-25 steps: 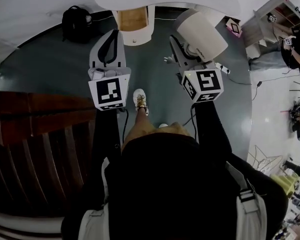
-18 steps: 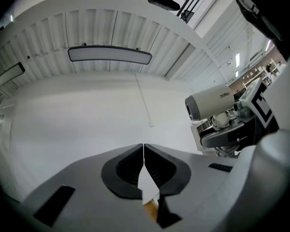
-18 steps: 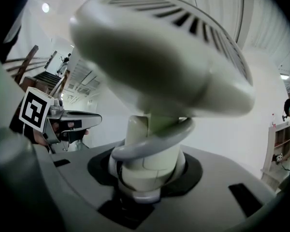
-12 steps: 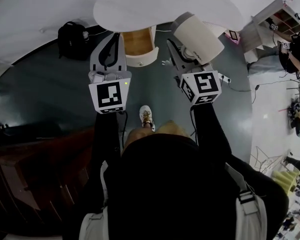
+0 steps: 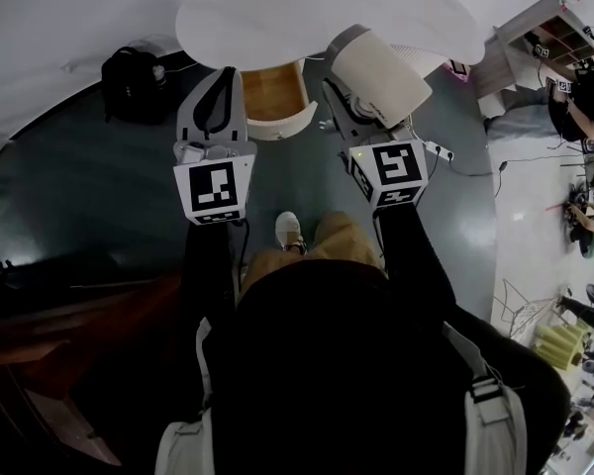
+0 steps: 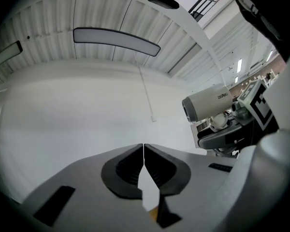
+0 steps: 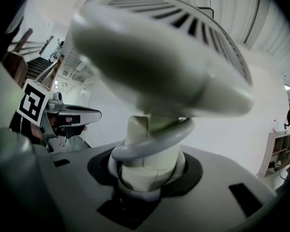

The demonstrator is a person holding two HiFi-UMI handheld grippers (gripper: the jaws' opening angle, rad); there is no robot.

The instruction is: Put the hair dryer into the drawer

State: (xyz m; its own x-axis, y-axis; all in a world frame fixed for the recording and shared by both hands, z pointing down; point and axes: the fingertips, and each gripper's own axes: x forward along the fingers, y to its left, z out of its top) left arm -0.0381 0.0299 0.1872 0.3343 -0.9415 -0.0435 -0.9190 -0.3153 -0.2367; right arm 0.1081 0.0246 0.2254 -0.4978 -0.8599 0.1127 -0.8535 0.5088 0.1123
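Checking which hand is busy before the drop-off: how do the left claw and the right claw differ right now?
The left claw is shut and empty, jaws together; the right claw is closed on the handle of the hair dryer, jaws held apart by it. The left claw is bare in the head view; the right claw carries the dryer's pale barrel above it. Both reach forward, flanking the open drawer.

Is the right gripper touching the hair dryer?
Touching. In the right gripper view, the right gripper clamps the hair dryer between its jaws.
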